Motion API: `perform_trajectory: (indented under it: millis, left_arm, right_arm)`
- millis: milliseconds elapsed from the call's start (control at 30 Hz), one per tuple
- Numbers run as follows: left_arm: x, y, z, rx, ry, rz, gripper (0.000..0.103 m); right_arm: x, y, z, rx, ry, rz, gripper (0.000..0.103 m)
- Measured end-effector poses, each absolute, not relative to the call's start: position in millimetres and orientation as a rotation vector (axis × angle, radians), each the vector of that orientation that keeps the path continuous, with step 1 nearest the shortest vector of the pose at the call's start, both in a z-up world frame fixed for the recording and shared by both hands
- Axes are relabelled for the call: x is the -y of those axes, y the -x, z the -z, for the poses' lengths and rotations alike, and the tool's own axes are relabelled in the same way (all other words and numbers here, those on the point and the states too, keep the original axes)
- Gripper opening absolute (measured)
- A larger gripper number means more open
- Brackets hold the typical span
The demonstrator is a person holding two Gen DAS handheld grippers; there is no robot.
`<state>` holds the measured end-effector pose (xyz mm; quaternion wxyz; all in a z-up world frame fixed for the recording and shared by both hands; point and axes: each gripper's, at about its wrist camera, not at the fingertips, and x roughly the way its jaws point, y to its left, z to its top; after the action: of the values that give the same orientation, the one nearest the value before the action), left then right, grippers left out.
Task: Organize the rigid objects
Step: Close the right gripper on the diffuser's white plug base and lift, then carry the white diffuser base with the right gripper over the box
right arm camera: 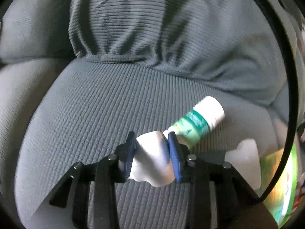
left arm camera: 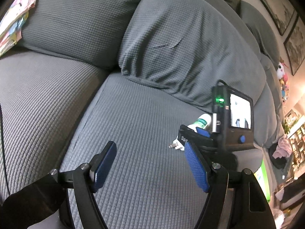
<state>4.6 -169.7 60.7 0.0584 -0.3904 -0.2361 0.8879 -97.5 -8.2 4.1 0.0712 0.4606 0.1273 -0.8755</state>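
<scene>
Item: white charger plug [right arm camera: 152, 158], blocky, glossy, rounded corners; two metal prongs [left arm camera: 173, 145] visible in the left wrist view, pointing left. Location: on the grey ribbed sofa seat cushion [right arm camera: 95, 105], near its right side. Clamped between the blue pads of the right tongs [right arm camera: 151, 148], which are closed down onto its two flat sides; the plug's lower end pokes out beneath the pads.

Item: white bottle [right arm camera: 198, 124] with green label band, lying on its side, cap end up and to the right, just beside the plug and right tongs; contact between bottle and plug cannot be told.

Item: left tongs [left arm camera: 150, 152], about half open, nothing between the pads, hovering above the seat cushion to the left of the plug.

Room: wide bare cushion to the left and front of the plug; back cushion [left arm camera: 181, 47] rises close behind; seat seam [left arm camera: 91, 87] to the left.

Hard to make out: a white shape [right arm camera: 246, 158] right of the right tongs, blurred; a green-and-yellow object [right arm camera: 280, 181] at the far right, cut off by the frame edge. The right wrist view is motion-blurred. The right tongs' body [left arm camera: 234, 122] hides most of the bottle and plug in the left wrist view.
</scene>
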Motion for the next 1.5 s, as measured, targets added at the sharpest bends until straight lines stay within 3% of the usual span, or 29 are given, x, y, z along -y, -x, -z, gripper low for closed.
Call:
perform_trajectory:
  millis: [333, 667, 967, 1033, 1100, 1133, 1500]
  left_arm:
    - [162, -8, -57, 0.717, 1.198, -2.658, 0.074]
    - [122, -9, -38, 0.673, 1.248, -2.547, 0.074]
    - [84, -1, -22, 0.581, 1.329, -2.386, 0.074]
    - [76, 1, -18, 0.564, 1.342, -2.356, 0.074]
    - [68, 2, -14, 0.544, 1.349, -2.325, 0.074]
    - [64, 3, -12, 0.534, 1.358, -2.312, 0.074]
    - [44, -20, -9, 0.419, 1.348, -2.162, 0.074]
  right_arm:
    - [-36, 62, -29, -0.136, -1.346, 2.527, 0.029]
    - [-89, -5, -46, -0.082, -1.269, 2.432, 0.029]
    - [-116, -9, -19, 0.137, -1.343, 2.361, 0.032]
    - [-122, -6, -21, 0.194, -1.327, 2.374, 0.037]
    - [-128, -2, -25, 0.245, -1.299, 2.396, 0.055]
    - [-132, -2, -28, 0.275, -1.277, 2.401, 0.058]
    - [-126, 5, -4, 0.428, -1.373, 2.167, 0.058]
